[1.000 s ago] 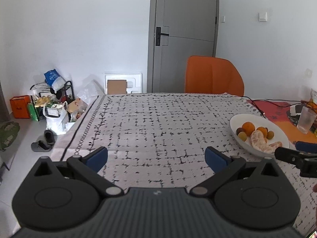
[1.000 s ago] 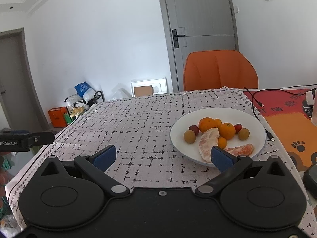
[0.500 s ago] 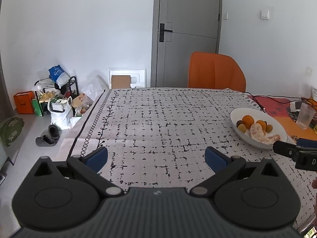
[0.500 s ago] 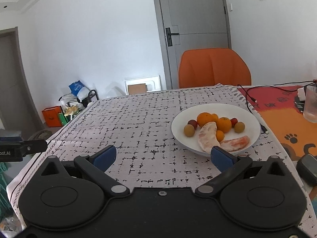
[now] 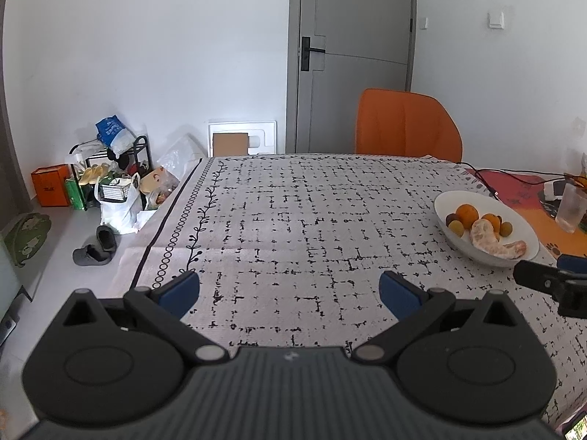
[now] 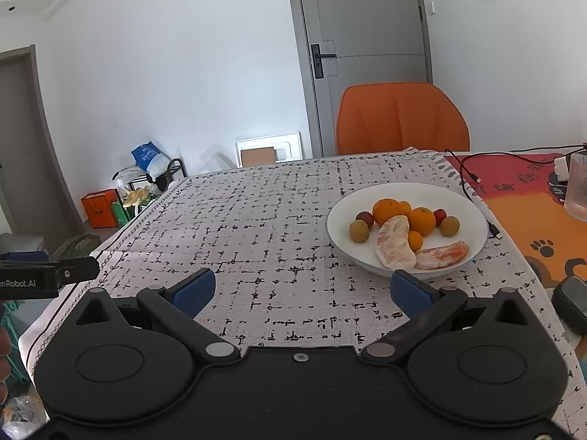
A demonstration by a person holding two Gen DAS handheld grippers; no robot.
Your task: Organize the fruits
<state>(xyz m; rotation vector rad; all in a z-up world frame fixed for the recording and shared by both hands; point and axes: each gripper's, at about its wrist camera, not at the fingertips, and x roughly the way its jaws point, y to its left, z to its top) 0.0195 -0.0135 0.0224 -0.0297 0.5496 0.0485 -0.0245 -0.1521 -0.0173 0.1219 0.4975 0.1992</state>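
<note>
While both pairs of blue-padded fingers stand spread wide with nothing between them, the left gripper (image 5: 290,289) hangs over bare patterned cloth on the tabletop (image 5: 293,220), and the right gripper (image 6: 302,289) hangs over the same cloth with its right finger (image 6: 409,293) just in front of the near rim of the white plate (image 6: 469,216). Ahead and to the right of the right fingers, the plate holds the fruits: two oranges (image 6: 387,211), small round brownish and red fruits, and two peeled citrus segments (image 6: 394,244) lying nearest the fingers. Beyond the plate an orange chair (image 6: 401,117) stands at the tabletop's far edge; further right lie a cable and a ribbed glass (image 6: 578,187).
</note>
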